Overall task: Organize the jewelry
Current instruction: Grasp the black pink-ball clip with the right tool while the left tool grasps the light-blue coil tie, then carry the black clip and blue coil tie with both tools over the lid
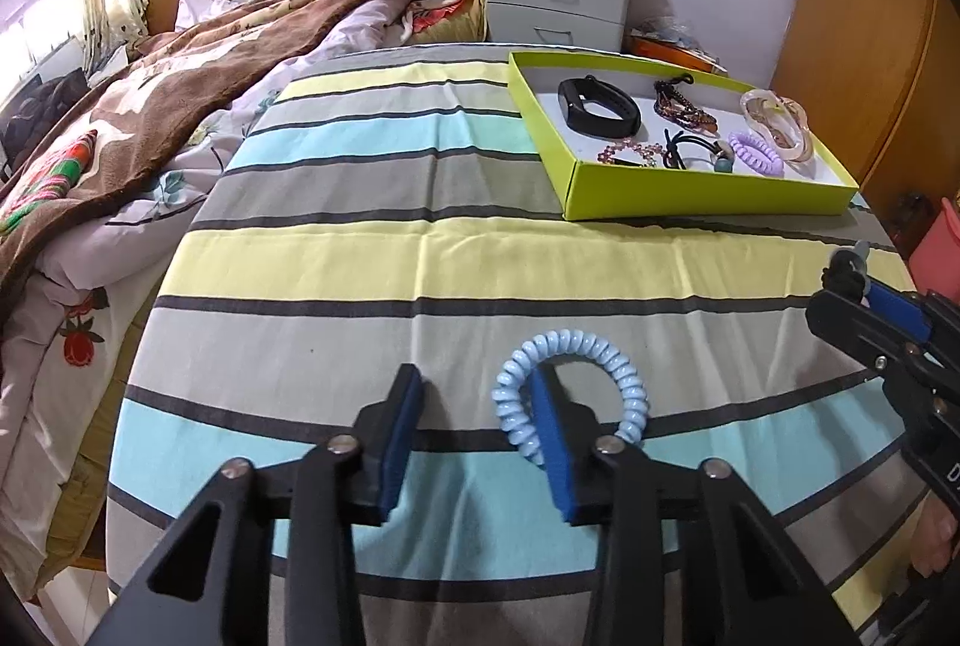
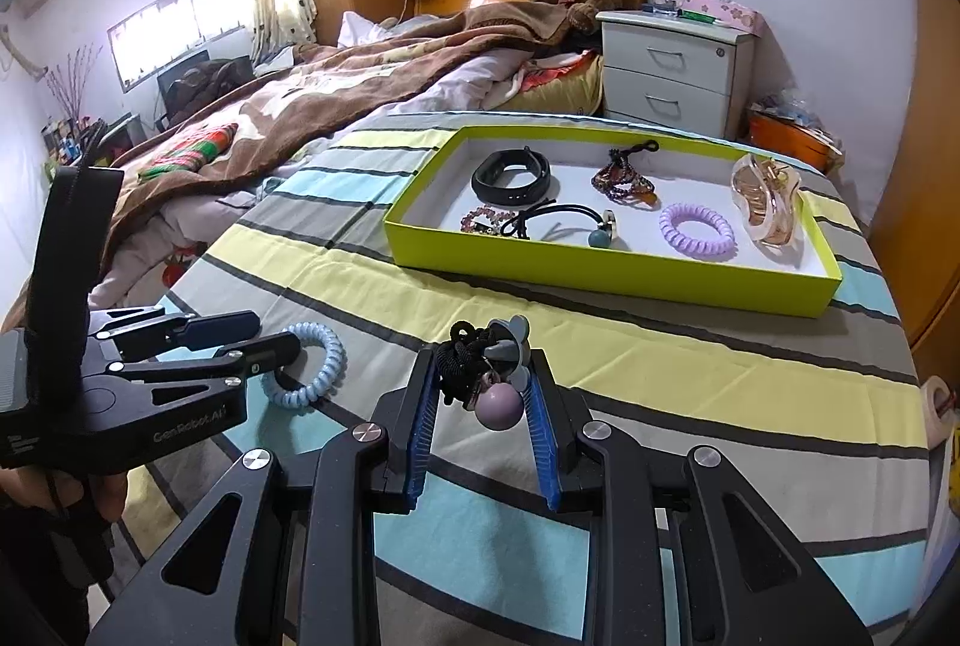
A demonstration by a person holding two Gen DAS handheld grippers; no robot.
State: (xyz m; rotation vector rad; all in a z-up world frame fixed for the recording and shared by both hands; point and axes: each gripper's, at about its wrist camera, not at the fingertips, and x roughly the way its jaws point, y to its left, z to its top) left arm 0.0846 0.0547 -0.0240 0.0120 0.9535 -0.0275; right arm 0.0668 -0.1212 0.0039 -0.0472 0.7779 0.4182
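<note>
- Blue pads on black arms: our left gripper [image 1: 480, 388] sits low over the striped cloth [image 1: 336, 262] with one finger poked through the pale blue coil hair tie [image 1: 570, 394] and the other outside it. There's a visible gap between the pads, and they aren't squeezing the coil as far as we can see.
- Our right gripper [image 2: 480, 376] is clamped narrow on a black elastic hair tie with beads [image 2: 489, 376]; a mauve ball and some grey bits hang from the tips, off the cloth.
- The blue tie lies flat on the cloth, just beside the right gripper and well short of the lime-green box [image 2: 600, 268].
- Room to move: a wide bare band of striped cloth runs between both grippers and the box's near wall. The cloth's left edge drops off toward the rumpled bed [image 2: 336, 106], and a wooden wardrobe [image 1: 864, 46] stands to the right.
- Count inside the box, six by our tally: one black wristband [image 2: 510, 175], one dark beaded bracelet [image 2: 624, 184], one pinkish bead bracelet [image 2: 480, 220], one black elastic with a teal bead [image 2: 564, 220], one lilac coil tie [image 2: 696, 229], one clear rose-gold claw clip [image 2: 765, 199].
- Outside the box: two ties, one per gripper.
- The blue one is a glossy phone-cord spiral, a closed ring, not stretched.
</note>
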